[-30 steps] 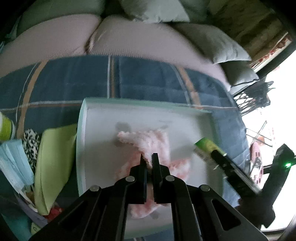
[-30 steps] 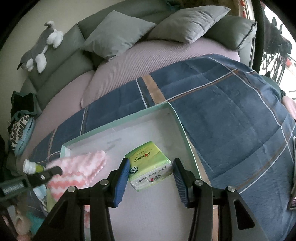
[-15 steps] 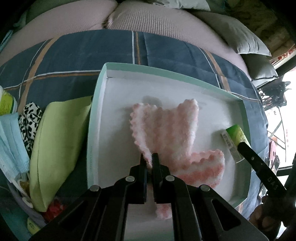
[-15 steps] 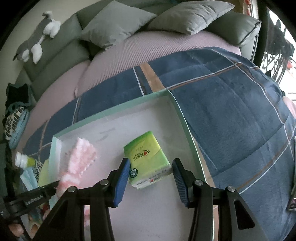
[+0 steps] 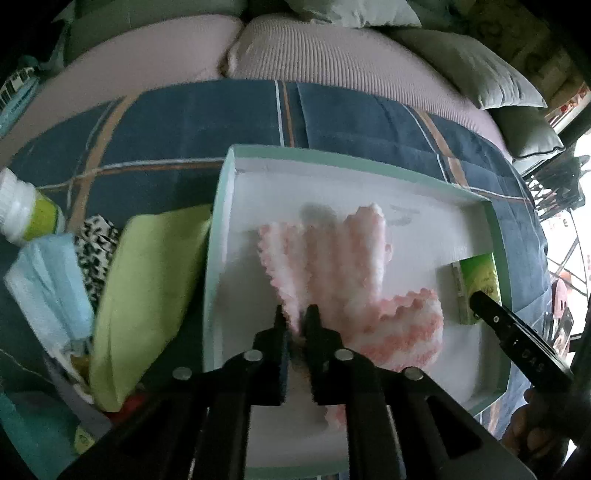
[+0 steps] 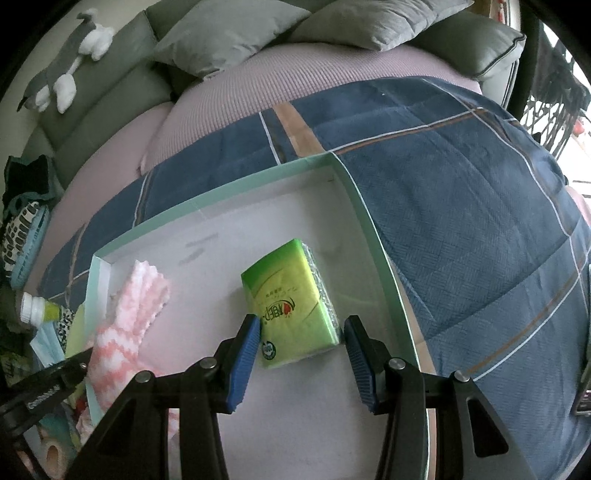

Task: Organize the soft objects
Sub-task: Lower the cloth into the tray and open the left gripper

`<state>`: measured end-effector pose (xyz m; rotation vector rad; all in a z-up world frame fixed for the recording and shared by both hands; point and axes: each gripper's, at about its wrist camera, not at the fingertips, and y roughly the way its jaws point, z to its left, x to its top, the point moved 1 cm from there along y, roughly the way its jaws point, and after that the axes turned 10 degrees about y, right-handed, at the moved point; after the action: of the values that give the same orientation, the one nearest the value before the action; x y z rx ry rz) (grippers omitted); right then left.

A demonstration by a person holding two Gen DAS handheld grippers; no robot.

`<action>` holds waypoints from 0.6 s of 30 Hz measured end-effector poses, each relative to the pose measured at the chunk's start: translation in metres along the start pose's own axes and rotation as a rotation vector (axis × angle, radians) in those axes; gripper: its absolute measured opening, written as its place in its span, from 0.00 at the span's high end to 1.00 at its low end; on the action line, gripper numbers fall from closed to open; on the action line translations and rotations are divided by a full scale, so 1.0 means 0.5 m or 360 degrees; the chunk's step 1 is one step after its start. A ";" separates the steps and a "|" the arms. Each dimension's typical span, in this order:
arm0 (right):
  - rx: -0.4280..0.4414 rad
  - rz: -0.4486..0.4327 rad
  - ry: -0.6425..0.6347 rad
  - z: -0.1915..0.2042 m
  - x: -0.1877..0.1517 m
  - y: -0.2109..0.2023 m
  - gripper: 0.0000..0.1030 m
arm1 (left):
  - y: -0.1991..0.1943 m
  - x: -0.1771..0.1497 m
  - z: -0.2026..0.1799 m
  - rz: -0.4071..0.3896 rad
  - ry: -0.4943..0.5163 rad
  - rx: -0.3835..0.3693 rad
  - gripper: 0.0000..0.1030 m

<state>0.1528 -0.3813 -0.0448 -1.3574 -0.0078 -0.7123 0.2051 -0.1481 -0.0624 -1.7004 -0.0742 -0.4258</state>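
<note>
A pink and white fluffy cloth (image 5: 343,266) lies in the white tray with a mint rim (image 5: 221,206). My left gripper (image 5: 297,317) is shut on the near edge of the cloth, low over the tray. The cloth also shows in the right wrist view (image 6: 129,317). A green tissue pack (image 6: 291,302) lies flat in the tray (image 6: 362,206). My right gripper (image 6: 301,339) is open, its blue pads either side of the pack's near end, not touching it. The pack also shows in the left wrist view (image 5: 476,284).
Left of the tray lie a yellow-green cloth (image 5: 144,295), a light blue mask (image 5: 48,280), a leopard-print item (image 5: 96,251) and a white-capped bottle (image 5: 26,214). The tray rests on a blue plaid blanket (image 6: 461,206) on a sofa with grey cushions (image 6: 229,33).
The left gripper has lowered the pink cloth so it lies spread in the tray. The right gripper has pulled back a little from the tissue pack, still open.
</note>
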 end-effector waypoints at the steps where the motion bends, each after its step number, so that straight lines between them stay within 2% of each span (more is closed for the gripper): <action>1: -0.0006 0.0001 -0.0003 0.000 0.000 -0.001 0.51 | -0.006 0.001 -0.001 -0.0011 0.0003 0.0015 0.80; 4: -0.0040 -0.0009 -0.0028 0.005 -0.001 -0.005 0.51 | -0.023 0.000 -0.003 -0.0048 0.0000 0.0042 0.66; 8: -0.0052 -0.0040 -0.0050 0.012 0.002 -0.016 0.51 | -0.045 -0.006 -0.003 -0.0080 0.0015 0.0072 0.58; 15: -0.0042 -0.0067 -0.0098 0.031 -0.002 -0.034 0.50 | -0.078 -0.013 0.003 -0.0152 0.0002 0.0111 0.38; 18: -0.0045 -0.0101 -0.0128 0.045 -0.004 -0.049 0.48 | -0.086 -0.015 0.008 -0.0173 -0.0005 0.0140 0.36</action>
<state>0.1486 -0.3615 -0.0186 -1.4171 -0.1059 -0.7127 0.1867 -0.1351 -0.0250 -1.6154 -0.1856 -0.4940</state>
